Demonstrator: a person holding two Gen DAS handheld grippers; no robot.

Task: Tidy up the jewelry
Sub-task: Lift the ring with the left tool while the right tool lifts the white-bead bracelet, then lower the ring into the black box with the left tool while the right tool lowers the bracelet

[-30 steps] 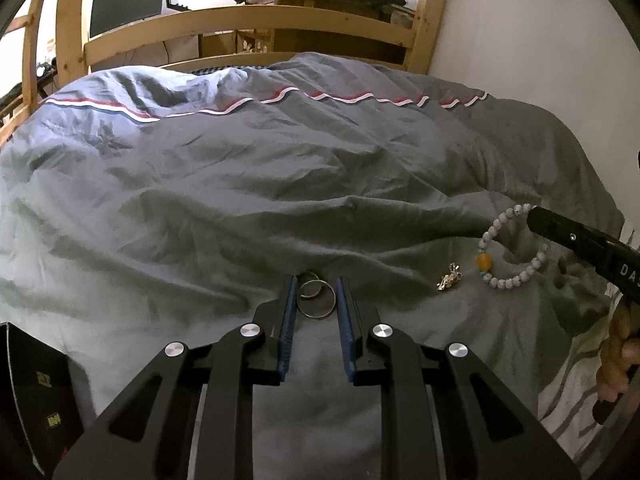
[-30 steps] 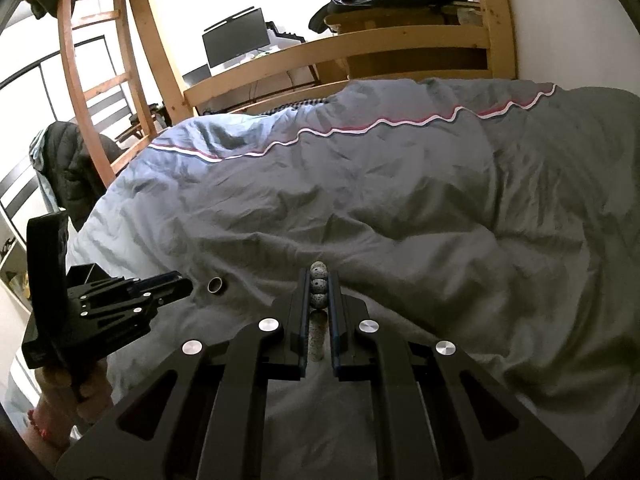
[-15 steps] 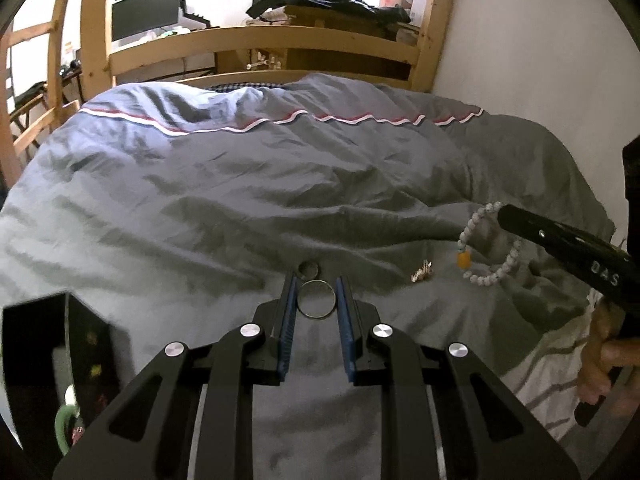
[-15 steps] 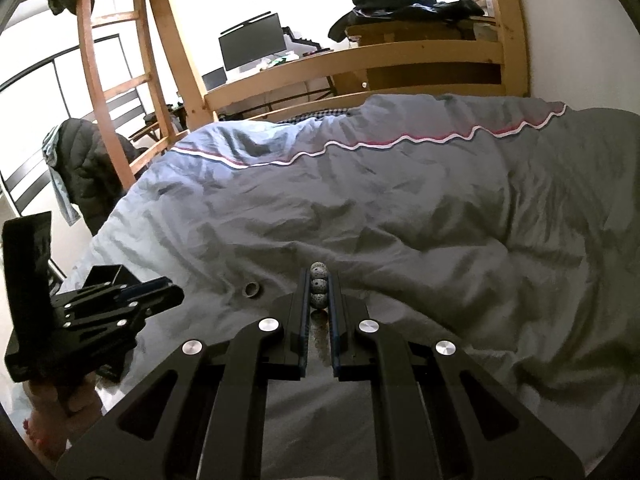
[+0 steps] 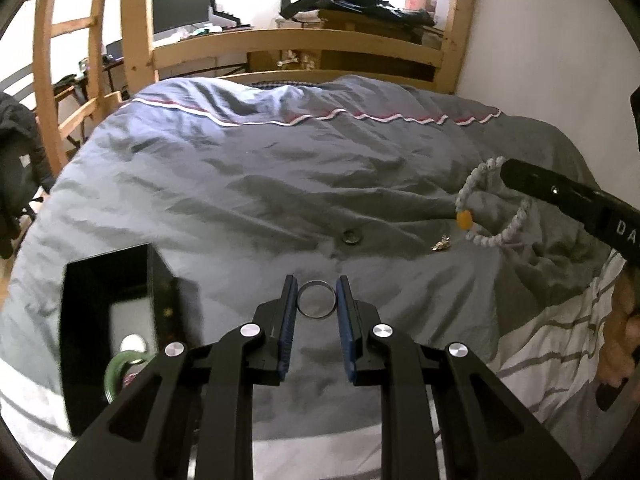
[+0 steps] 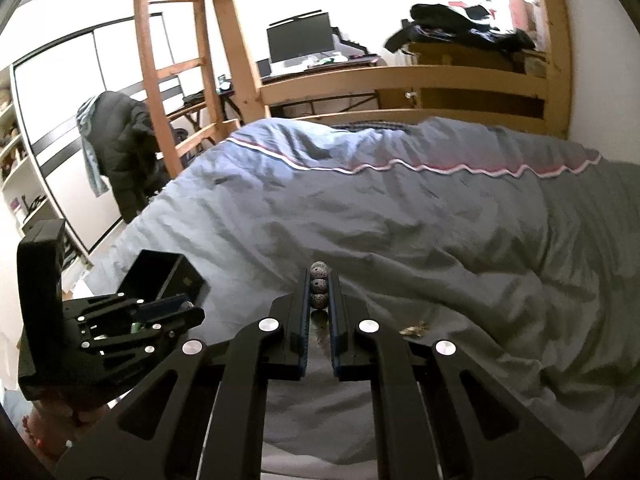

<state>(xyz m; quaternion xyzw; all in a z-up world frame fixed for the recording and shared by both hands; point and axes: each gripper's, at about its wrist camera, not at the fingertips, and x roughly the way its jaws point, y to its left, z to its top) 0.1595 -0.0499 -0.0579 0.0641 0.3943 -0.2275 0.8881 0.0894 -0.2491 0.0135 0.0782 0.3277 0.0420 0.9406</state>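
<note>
My left gripper (image 5: 316, 300) is shut on a thin silver ring (image 5: 316, 300), held above the grey duvet (image 5: 280, 200). An open black jewelry box (image 5: 116, 312) sits at the lower left, with a green bangle (image 5: 118, 370) inside; it also shows in the right wrist view (image 6: 164, 276). My right gripper (image 6: 319, 292) is shut on a white beaded bracelet (image 6: 319, 282), which hangs from it in the left wrist view (image 5: 480, 216) with an orange bead. A small dark ring (image 5: 351, 236) and a gold charm (image 5: 440, 245) lie on the duvet.
A wooden bed frame (image 5: 288, 44) stands behind the bed, with a ladder (image 6: 160, 80) at the left. A white wall (image 5: 540, 40) is at the right. A striped sheet (image 5: 552, 336) shows at the near edge. A desk with a monitor (image 6: 300, 42) is beyond.
My left gripper has lifted the silver ring off the duvet and pulled back toward the box, which has come into view. The dark ring stays behind. The right gripper has risen with the bracelet.
</note>
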